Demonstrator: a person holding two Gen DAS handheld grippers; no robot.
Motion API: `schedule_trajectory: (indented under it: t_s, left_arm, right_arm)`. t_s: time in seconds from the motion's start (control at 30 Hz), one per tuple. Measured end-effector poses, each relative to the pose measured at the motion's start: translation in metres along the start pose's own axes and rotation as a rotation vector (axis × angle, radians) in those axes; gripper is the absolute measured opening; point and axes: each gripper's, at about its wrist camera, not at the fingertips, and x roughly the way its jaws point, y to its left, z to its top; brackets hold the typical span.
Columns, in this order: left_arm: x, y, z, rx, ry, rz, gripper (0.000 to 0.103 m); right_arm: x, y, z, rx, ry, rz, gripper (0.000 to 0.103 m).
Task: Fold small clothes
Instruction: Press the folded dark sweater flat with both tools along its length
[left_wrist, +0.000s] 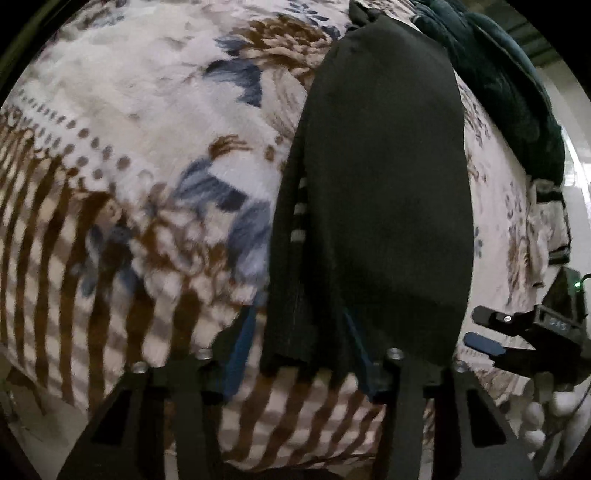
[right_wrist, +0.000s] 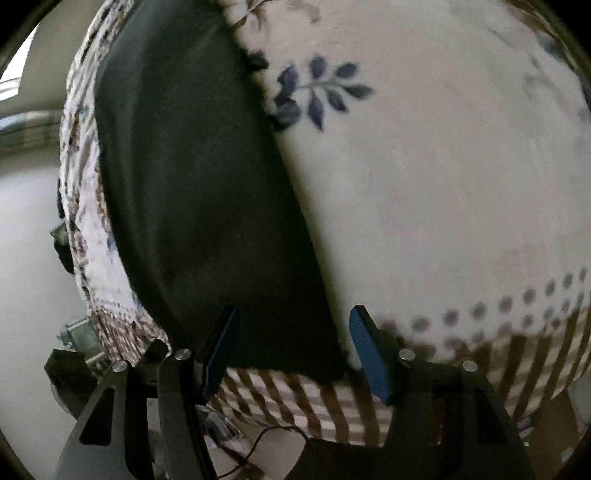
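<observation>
A black garment (left_wrist: 380, 192) lies folded lengthwise on the floral blanket (left_wrist: 129, 122), with a bit of striped lining showing at its left edge. My left gripper (left_wrist: 299, 350) stands open around its near end, which drapes between the blue pads without being pinched. In the right wrist view the same garment (right_wrist: 199, 192) runs along the left side of the bed. My right gripper (right_wrist: 293, 350) is open, its fingers either side of the garment's near right corner. The right gripper also shows in the left wrist view (left_wrist: 491, 328), at the lower right.
A dark green blanket or garment (left_wrist: 509, 96) is heaped at the far right of the bed. The bed's near edge (right_wrist: 332, 417) drops to the floor, where a cable (right_wrist: 258, 439) and small objects lie. A wide cream area (right_wrist: 443, 184) stretches right of the garment.
</observation>
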Motion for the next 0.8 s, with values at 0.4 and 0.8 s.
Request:
schedule_trajectory:
  t_s: [0.4, 0.8]
  left_arm:
    - [0.021, -0.013, -0.008, 0.087, -0.055, 0.008, 0.001]
    - [-0.021, 0.029, -0.045, -0.073, -0.125, 0.000, 0.000]
  right_arm:
    - [0.000, -0.010, -0.015, -0.027, -0.021, -0.050, 0.064]
    - [0.022, -0.002, -0.009, -0.051, -0.012, -0.060, 0.064]
